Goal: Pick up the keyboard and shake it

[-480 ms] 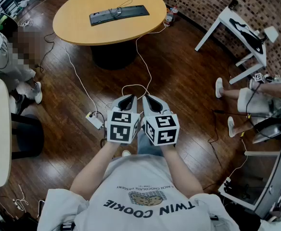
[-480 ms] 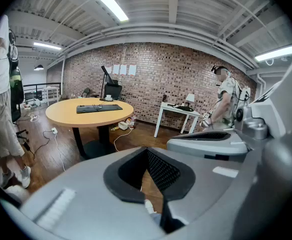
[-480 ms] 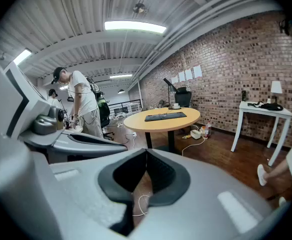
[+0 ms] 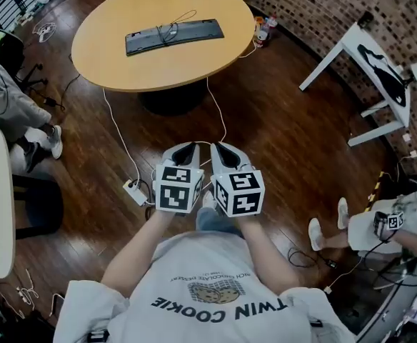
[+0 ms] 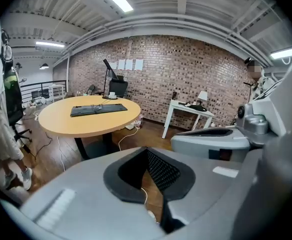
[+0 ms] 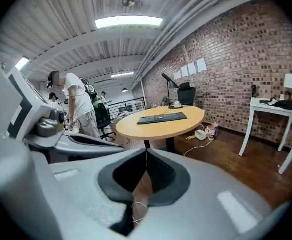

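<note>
A black keyboard [image 4: 174, 35] lies flat on the round wooden table [image 4: 123, 66] at the top of the head view, a thin cable looped over its middle. It also shows far ahead as the keyboard [image 5: 98, 109] in the left gripper view and as the keyboard [image 6: 162, 118] in the right gripper view. My left gripper [image 4: 187, 149] and right gripper [image 4: 218, 149] hang side by side over the wooden floor, well short of the table. Both are shut with nothing between the jaws.
A white cable [image 4: 219, 113] runs from the table down across the floor to a power strip [image 4: 135, 191]. A seated person [image 4: 12, 113] is at the left, another person's legs [image 4: 355, 231] at the right. A white side table [image 4: 369, 70] stands by the brick wall.
The head view has shifted: the table and keyboard now sit a little lower and more to the left. The grippers stay together, shut.
</note>
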Available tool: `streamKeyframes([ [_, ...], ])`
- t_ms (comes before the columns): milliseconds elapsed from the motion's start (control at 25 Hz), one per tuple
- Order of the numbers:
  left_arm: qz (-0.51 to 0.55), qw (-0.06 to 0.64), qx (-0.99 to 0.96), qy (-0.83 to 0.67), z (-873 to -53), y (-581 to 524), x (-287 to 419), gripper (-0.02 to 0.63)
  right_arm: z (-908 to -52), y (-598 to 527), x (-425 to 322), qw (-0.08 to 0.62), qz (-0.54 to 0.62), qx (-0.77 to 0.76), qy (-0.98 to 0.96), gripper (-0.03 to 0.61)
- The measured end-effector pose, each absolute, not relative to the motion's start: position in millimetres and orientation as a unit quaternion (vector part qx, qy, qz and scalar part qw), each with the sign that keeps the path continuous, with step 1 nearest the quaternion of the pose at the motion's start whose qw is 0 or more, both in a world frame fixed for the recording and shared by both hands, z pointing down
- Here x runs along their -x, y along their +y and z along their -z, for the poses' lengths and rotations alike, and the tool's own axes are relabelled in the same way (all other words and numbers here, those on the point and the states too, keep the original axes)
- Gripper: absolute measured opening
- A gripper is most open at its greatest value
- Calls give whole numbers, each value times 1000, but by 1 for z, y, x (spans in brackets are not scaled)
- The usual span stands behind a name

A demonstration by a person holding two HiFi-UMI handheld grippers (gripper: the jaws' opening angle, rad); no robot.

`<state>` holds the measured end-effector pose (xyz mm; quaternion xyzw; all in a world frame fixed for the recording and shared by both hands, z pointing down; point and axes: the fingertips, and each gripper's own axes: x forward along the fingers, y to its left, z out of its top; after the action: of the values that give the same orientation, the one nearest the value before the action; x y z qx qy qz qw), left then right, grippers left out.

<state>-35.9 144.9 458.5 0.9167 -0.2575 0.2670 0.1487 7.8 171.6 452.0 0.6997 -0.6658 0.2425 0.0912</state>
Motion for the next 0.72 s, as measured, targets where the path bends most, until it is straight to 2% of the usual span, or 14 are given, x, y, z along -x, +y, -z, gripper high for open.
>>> streamKeyframes([
  [280, -261, 150, -913, -277, -452, 99, -19, 6, -450, 115, -60, 81, -239, -673, -696, 2],
  [720, -260, 154, -902, -309, -455, 30, -57, 6, -454, 48, -101, 88, -239, -645, -720, 3],
])
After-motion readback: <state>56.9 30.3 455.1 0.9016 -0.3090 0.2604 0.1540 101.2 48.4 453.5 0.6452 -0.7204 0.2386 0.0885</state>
